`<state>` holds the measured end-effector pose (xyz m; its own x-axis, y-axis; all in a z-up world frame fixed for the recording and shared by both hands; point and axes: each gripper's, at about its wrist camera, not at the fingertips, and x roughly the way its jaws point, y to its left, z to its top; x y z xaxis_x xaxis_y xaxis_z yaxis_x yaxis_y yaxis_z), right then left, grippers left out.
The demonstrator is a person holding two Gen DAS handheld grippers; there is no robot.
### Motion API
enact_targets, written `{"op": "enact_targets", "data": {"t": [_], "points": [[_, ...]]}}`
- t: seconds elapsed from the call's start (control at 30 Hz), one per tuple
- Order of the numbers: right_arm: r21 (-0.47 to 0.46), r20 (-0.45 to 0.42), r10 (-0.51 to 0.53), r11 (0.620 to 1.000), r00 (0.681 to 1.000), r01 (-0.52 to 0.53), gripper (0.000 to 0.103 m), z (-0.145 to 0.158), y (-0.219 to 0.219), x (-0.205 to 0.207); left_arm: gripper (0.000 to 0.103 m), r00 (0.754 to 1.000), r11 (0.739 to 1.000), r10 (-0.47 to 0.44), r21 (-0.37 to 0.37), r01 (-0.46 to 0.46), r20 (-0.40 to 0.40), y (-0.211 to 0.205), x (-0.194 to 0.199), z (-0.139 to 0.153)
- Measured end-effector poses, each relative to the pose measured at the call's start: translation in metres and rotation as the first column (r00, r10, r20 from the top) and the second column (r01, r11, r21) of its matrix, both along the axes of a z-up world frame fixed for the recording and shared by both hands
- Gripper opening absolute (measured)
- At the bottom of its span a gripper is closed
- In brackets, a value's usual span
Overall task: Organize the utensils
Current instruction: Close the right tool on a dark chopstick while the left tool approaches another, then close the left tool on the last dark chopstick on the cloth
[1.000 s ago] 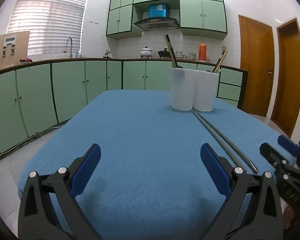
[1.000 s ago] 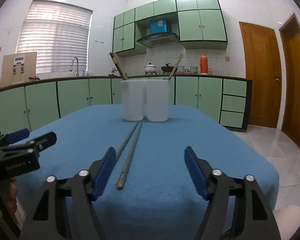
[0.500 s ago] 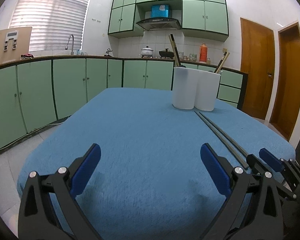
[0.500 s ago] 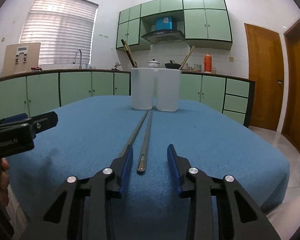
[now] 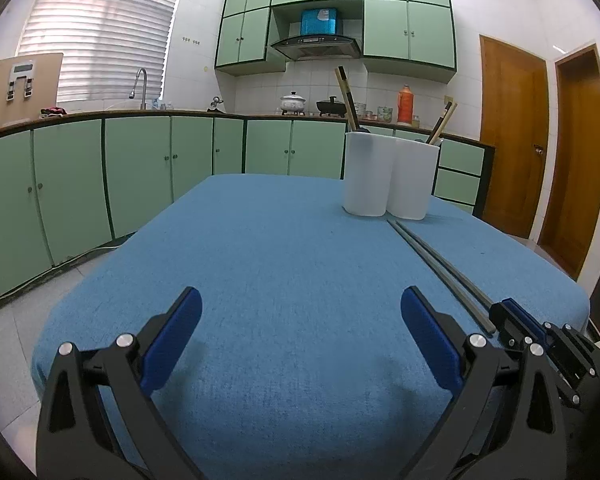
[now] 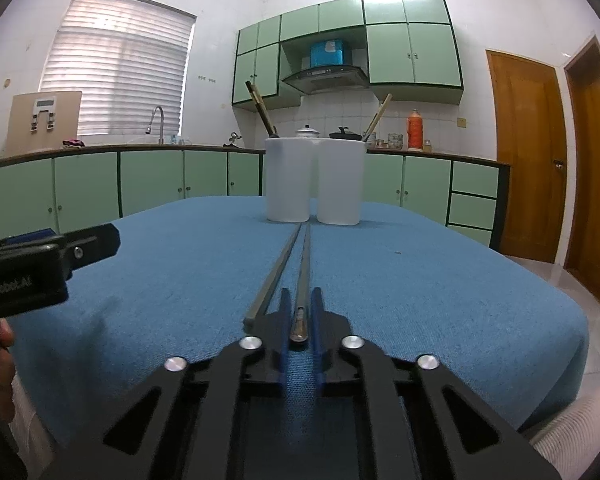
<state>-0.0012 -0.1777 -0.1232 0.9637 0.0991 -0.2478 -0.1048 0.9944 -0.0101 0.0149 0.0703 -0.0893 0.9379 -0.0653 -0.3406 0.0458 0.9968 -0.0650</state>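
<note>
The right gripper (image 6: 300,312) is closed on the near end of one chopstick (image 6: 303,276), which lies flat on the blue cloth (image 6: 420,280) beside a second chopstick (image 6: 274,276). The left gripper (image 5: 300,328) is held wide open, gripping nothing.

So the table (image 5: 284,280) is covered edge to edge in a blue, kind of fuzzy cloth, rounded at the corners. At the far end, a bit right of center, sits a white utensil holder (image 5: 390,178) with two cup-shaped halves joined side by side. Running from right in front of it toward the near right edge are two long gray chopsticks (image 6: 296,264), lying flat on the cloth, side by side and almost parallel, close together at the far end and spreading slightly apart toward the near end.
</note>
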Motion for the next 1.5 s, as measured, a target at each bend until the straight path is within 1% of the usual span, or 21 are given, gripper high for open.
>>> {"op": "enact_targets", "data": {"t": [0.17, 0.4, 0.53, 0.67, 0.83, 0.9, 0.93, 0.97, 1.03, 1.1, 1.17, 1.2, 1.27, 1.3, 1.37, 1.4, 1.47, 1.5], "points": [[0.019, 0.000, -0.007, 1.000, 1.000, 0.007, 0.008, 0.001, -0.006, -0.001, 0.097, 1.000, 1.000, -0.004, 0.003, 0.004, -0.001, -0.002, 0.000, 0.000], [0.031, 0.005, -0.064, 0.997, 0.998, 0.064, 0.008, 0.003, -0.020, -0.007, 0.097, 0.999, 0.999, -0.034, 0.006, 0.034, 0.004, -0.017, -0.003, 0.000], [0.039, 0.013, -0.115, 0.993, 0.993, 0.115, 0.008, 0.007, -0.034, -0.011, 0.097, 0.998, 0.998, -0.064, -0.001, 0.064, 0.006, -0.034, -0.004, 0.000], [0.043, 0.022, -0.139, 0.989, 0.990, 0.138, 0.008, 0.011, -0.044, -0.016, 0.097, 0.995, 0.995, -0.100, -0.018, 0.100, -0.002, -0.054, -0.003, -0.003], [0.054, 0.043, -0.164, 0.985, 0.986, 0.161, 0.007, 0.015, -0.056, -0.021, 0.096, 0.993, 0.993, -0.121, -0.009, 0.121, -0.001, -0.081, -0.002, -0.009], [0.061, 0.043, -0.170, 0.984, 0.985, 0.167, 0.007, 0.014, -0.059, -0.024, 0.091, 0.993, 0.993, -0.121, -0.004, 0.121, -0.003, -0.089, 0.000, -0.012], [0.063, 0.043, -0.172, 0.983, 0.984, 0.170, 0.007, 0.013, -0.061, -0.024, 0.082, 0.993, 0.993, -0.119, 0.004, 0.119, -0.006, -0.094, 0.002, -0.013], [0.068, 0.042, -0.175, 0.983, 0.984, 0.172, 0.007, 0.013, -0.063, -0.024, 0.077, 0.993, 0.993, -0.118, 0.014, 0.118, -0.013, -0.098, 0.004, -0.016], [0.076, 0.041, -0.179, 0.982, 0.983, 0.175, 0.008, 0.014, -0.067, -0.025, 0.077, 0.993, 0.993, -0.119, 0.018, 0.120, -0.023, -0.103, 0.007, -0.019], [0.082, 0.044, -0.183, 0.980, 0.982, 0.179, 0.007, 0.015, -0.069, -0.025, 0.073, 0.993, 0.993, -0.114, 0.022, 0.115, -0.024, -0.108, 0.008, -0.023], [0.085, 0.046, -0.186, 0.980, 0.981, 0.182, 0.008, 0.015, -0.071, -0.025, 0.063, 0.995, 0.994, -0.099, 0.043, 0.100, -0.027, -0.114, 0.010, -0.027], [0.087, 0.046, -0.187, 0.979, 0.981, 0.183, 0.008, 0.014, -0.072, -0.025, 0.062, 0.995, 0.994, -0.093, 0.052, 0.093, -0.021, -0.116, 0.010, -0.028], [0.090, 0.044, -0.188, 0.979, 0.981, 0.183, 0.008, 0.012, -0.072, -0.026, 0.055, 0.996, 0.994, -0.089, 0.058, 0.089, -0.013, -0.119, 0.008, -0.029], [0.090, 0.043, -0.188, 0.979, 0.981, 0.183, 0.008, 0.012, -0.073, -0.026, 0.053, 0.996, 0.995, -0.085, 0.059, 0.085, -0.009, -0.122, 0.007, -0.030], [0.089, 0.042, -0.186, 0.979, 0.982, 0.182, 0.008, 0.011, -0.072, -0.027, 0.046, 0.997, 0.995, -0.081, 0.058, 0.082, -0.005, -0.124, 0.006, -0.030], [0.088, 0.043, -0.186, 0.979, 0.982, 0.182, 0.008, 0.011, -0.072, -0.027, 0.044, 0.997, 0.995, -0.081, 0.059, 0.081, -0.003, -0.125, 0.006, -0.030], [0.088, 0.045, -0.186, 0.979, 0.982, 0.181, 0.008, 0.011, -0.072, -0.028, 0.031, 0.997, 0.995, -0.082, 0.056, 0.082, -0.001, -0.128, 0.006, -0.031], [0.088, 0.045, -0.186, 0.979, 0.982, 0.181, 0.008, 0.011, -0.072, -0.029, 0.030, 0.997, 0.995, -0.080, 0.052, 0.080, -0.002, -0.130, 0.005, -0.031]]}}
